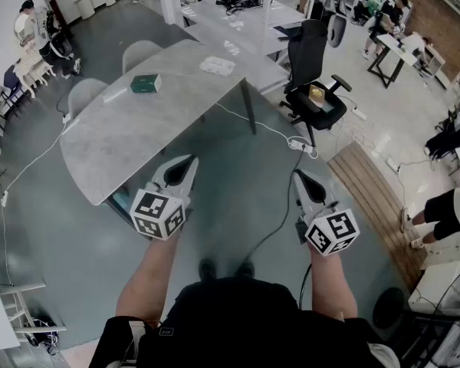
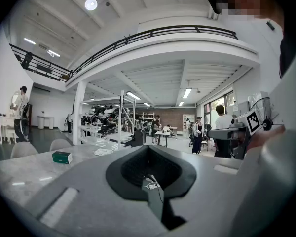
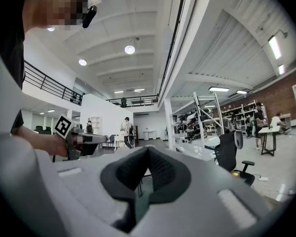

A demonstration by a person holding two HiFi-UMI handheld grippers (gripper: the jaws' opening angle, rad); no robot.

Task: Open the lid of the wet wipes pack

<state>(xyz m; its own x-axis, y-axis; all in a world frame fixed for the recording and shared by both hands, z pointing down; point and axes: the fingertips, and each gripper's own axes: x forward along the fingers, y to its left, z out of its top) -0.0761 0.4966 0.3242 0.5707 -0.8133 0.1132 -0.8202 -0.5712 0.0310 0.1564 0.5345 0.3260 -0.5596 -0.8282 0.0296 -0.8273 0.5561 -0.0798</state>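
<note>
Both grippers sit closest: left gripper (image 1: 190,159) and right gripper (image 1: 299,175), each with jaws closed on nothing. Wet wipes pack (image 1: 217,66) lies on the table (image 1: 123,144), well ahead of the left gripper, slightly left of its jaw line; that gripper is nearer. Left gripper view shows the pack near a green box (image 2: 62,157); right gripper view shows neither.
</note>
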